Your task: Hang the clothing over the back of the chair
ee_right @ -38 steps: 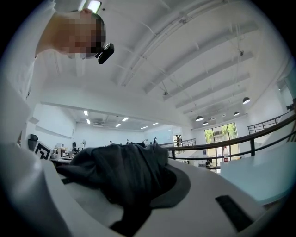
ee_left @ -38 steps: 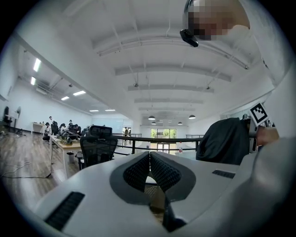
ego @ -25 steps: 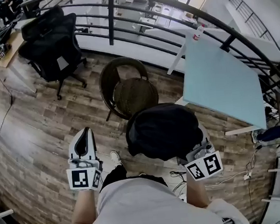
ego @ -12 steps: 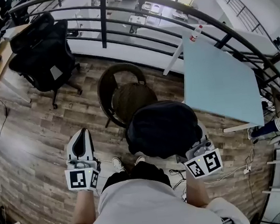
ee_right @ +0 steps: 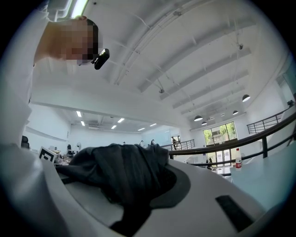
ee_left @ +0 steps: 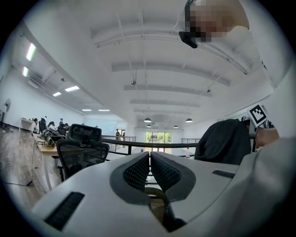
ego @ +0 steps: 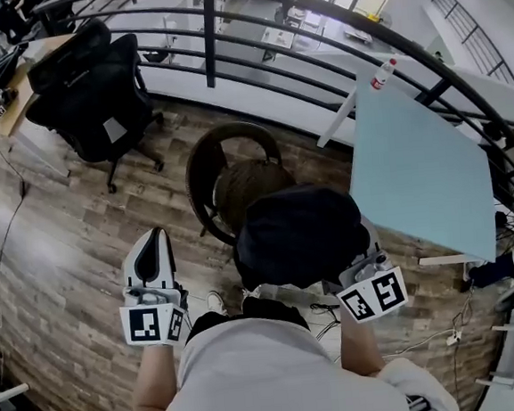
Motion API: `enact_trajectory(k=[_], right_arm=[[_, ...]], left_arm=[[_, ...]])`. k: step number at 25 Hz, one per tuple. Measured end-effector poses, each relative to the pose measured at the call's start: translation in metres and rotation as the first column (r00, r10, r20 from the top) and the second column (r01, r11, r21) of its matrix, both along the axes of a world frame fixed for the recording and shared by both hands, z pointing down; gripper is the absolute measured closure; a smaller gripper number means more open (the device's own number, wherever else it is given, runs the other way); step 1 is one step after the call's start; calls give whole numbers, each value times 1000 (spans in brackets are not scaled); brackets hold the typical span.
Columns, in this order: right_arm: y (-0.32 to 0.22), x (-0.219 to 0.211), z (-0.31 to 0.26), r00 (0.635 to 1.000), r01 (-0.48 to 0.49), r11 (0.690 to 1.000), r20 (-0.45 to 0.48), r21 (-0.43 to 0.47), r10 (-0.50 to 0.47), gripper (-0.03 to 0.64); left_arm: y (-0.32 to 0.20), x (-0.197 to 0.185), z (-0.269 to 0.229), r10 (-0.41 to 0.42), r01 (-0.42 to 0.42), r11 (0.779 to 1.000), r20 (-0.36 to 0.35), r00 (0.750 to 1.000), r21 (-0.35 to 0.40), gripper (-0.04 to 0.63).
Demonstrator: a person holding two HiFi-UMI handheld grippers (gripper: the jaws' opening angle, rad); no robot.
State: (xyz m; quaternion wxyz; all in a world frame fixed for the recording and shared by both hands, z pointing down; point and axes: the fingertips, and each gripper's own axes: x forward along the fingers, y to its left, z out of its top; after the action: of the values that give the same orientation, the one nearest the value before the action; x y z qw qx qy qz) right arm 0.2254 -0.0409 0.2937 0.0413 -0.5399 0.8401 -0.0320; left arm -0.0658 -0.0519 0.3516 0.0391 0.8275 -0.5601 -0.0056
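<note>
A dark bundled garment (ego: 300, 237) hangs in front of me, covering the jaws of my right gripper (ego: 366, 276). In the right gripper view the garment (ee_right: 125, 176) is bunched between the jaws of the right gripper (ee_right: 150, 196), which are shut on it. My left gripper (ego: 157, 243) is held level at the left, its pads (ee_left: 138, 171) pressed together with nothing between them. Its camera shows the garment (ee_left: 224, 141) off to the right. The round brown wicker chair (ego: 207, 164) stands just beyond the garment, its seat partly hidden by the cloth.
A black office chair (ego: 94, 80) stands at the far left beside a desk. A light blue table (ego: 415, 168) with a bottle (ego: 380, 75) is on the right. A dark curved railing (ego: 315, 56) runs behind the wicker chair. Cables (ego: 322, 315) lie on the wooden floor near my feet.
Both grippers and the garment have moved forward towards the wicker chair; the cloth now covers the near part of its seat. The jaws look unchanged.
</note>
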Motion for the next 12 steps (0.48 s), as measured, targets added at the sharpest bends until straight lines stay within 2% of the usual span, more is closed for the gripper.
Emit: enact_trajectory(k=[12], right_arm=[[-54, 3, -1, 995, 94, 995, 15, 15, -94, 558]], left_arm=[[-7, 0, 9, -103, 103, 994, -1, 995, -29, 568]])
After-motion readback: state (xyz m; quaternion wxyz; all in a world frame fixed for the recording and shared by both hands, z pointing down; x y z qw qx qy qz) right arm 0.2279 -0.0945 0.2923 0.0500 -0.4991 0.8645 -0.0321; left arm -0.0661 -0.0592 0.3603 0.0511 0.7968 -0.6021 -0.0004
